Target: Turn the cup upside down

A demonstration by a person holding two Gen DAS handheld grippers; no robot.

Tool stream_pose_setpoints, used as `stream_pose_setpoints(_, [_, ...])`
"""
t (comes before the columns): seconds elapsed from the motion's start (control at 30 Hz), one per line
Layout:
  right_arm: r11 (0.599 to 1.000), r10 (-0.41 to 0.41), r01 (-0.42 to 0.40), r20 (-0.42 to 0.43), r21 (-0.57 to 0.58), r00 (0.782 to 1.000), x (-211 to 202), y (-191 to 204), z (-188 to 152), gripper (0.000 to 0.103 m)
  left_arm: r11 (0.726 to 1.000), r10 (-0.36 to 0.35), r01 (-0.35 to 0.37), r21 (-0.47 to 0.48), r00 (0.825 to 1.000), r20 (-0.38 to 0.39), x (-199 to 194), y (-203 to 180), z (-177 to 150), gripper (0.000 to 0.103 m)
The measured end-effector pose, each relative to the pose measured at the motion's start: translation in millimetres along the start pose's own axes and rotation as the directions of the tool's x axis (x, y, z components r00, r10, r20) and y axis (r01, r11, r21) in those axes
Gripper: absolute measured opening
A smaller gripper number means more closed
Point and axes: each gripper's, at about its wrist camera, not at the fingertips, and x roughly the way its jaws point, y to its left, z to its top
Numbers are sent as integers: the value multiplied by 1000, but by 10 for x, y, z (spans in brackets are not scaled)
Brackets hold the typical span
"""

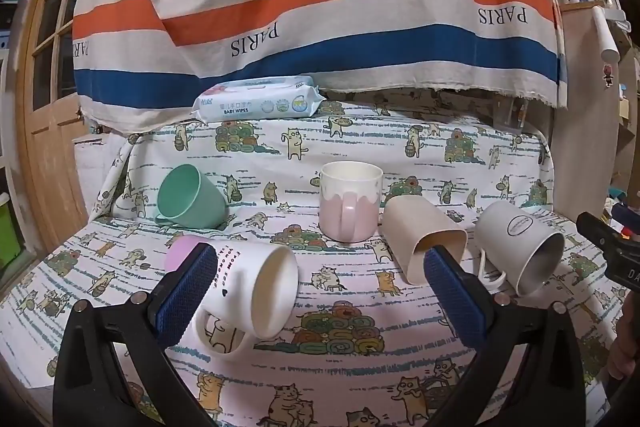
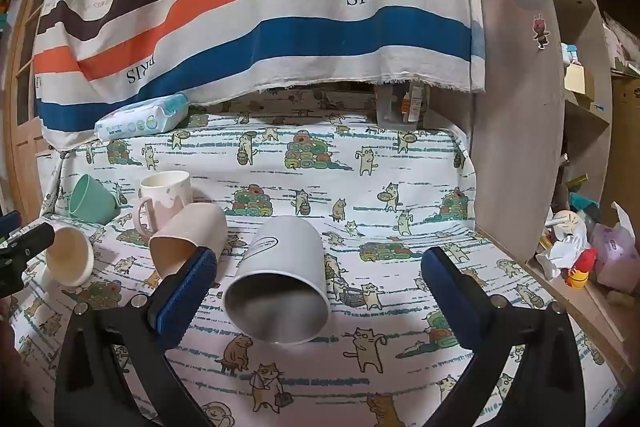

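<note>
Several cups rest on a cat-print cloth (image 1: 340, 367). In the left wrist view a white mug with black lettering (image 1: 256, 291) lies on its side, mouth toward me, between the fingers of my open left gripper (image 1: 320, 267). A pink and white mug (image 1: 350, 205) stands upright. A green cup (image 1: 190, 201), a beige cup (image 1: 424, 243) and a grey-white mug (image 1: 522, 247) lie tipped. In the right wrist view the grey-white mug (image 2: 280, 283) lies on its side between the fingers of my open right gripper (image 2: 316, 267), mouth toward me.
A pack of baby wipes (image 1: 258, 103) lies at the back under a hanging striped cloth (image 1: 320, 7). A wooden door (image 1: 44, 107) stands left. A wooden shelf side (image 2: 516, 147) and clutter (image 2: 580, 255) are at the right of the table.
</note>
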Motion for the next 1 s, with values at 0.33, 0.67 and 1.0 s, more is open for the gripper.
stream_pose_setpoints(0.33, [1000, -5, 5, -1, 1, 1000, 0, 0, 8, 103, 999, -32, 32, 9, 999, -3, 4, -21, 12, 103])
stream_pose_setpoints(0.67, [1000, -7, 7, -1, 2, 1000, 3, -21, 4, 103, 999, -30, 30, 10, 1000, -2, 13, -14, 17, 103])
stream_pose_setpoints(1.0, [1000, -9, 9, -1, 3, 1000, -1, -56, 1, 103, 1000, -24, 24, 10, 1000, 1, 11, -3, 12, 103])
